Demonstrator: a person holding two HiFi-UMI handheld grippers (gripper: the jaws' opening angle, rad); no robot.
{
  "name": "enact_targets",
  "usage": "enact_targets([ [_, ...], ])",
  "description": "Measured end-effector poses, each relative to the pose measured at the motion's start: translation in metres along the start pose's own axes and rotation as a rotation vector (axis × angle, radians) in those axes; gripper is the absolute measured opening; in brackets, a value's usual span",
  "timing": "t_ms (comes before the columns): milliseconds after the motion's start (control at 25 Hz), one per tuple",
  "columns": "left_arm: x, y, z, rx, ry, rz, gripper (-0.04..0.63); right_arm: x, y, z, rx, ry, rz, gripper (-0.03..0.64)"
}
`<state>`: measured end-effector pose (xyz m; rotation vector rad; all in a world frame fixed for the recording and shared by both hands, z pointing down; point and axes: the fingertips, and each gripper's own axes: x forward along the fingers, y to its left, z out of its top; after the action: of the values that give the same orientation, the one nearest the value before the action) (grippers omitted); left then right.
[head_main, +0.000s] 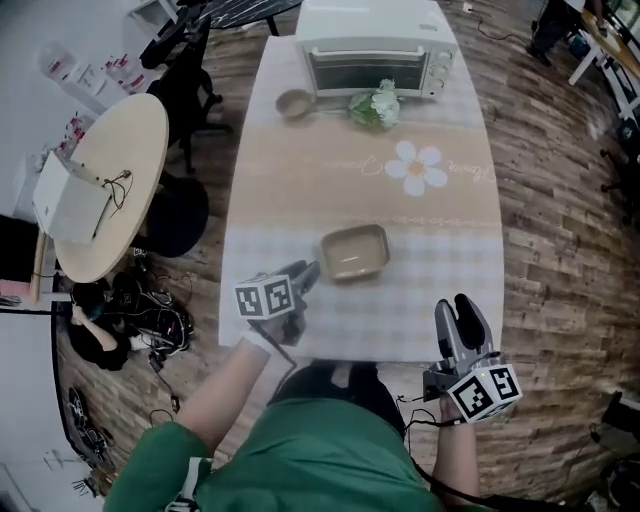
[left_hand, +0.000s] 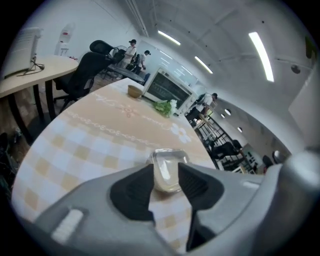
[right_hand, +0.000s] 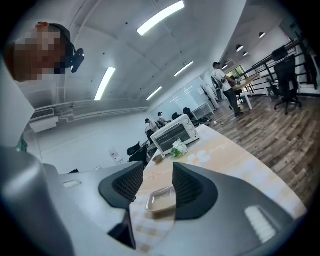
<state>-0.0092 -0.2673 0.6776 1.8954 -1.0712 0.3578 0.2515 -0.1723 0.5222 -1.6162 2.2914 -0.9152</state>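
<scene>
Two tongs, both spread and empty. At left, the left tongs (head_main: 303, 278) hover low over the checked surface (head_main: 430, 290), just beside the near-left corner of the shallow beige baking dish (head_main: 354, 252), which sits mid-surface. Further right, the right tongs (head_main: 461, 312) hang past the near edge, well apart. Risk, as judged: a glancing jaw on the rim could skid or tip the dish.

You wear a green top (head_main: 300, 450) with short sleeves. Your left gripper (head_main: 305, 272) and right gripper (head_main: 455, 303) are smooth, rounded grey shells. Black ribbed pads (right_hand: 125, 185) line the inner faces of the jaws. Each gripper carries a white cube (head_main: 484, 392) printed with black square markers.
</scene>
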Motion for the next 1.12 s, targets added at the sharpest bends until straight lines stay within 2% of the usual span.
enact_targets([
  [320, 0.049, 0.031, -0.016, -0.098, 0.102, 0.003, 0.119, -0.008, -0.03, -0.016, 0.064, -0.033, -0.123, 0.183],
  [520, 0.064, 0.037, -0.02, -0.187, 0.118, -0.049, 0.114, -0.007, -0.036, -0.026, 0.112, -0.045, -0.157, 0.183],
  [720, 0.072, 0.04, -0.023, -0.195, 0.142, -0.051, 0.108, -0.007, -0.038, -0.026, 0.127, -0.057, -0.174, 0.183],
  [880, 0.073, 0.036, -0.023, -0.205, 0.155, -0.079, 0.055, -0.003, -0.036, -0.027, 0.129, -0.055, -0.177, 0.183],
  [1120, 0.071, 0.036, -0.017, -0.206, 0.142, -0.075, 0.046, 0.004, -0.029, -0.03, 0.132, -0.045, -0.157, 0.183],
])
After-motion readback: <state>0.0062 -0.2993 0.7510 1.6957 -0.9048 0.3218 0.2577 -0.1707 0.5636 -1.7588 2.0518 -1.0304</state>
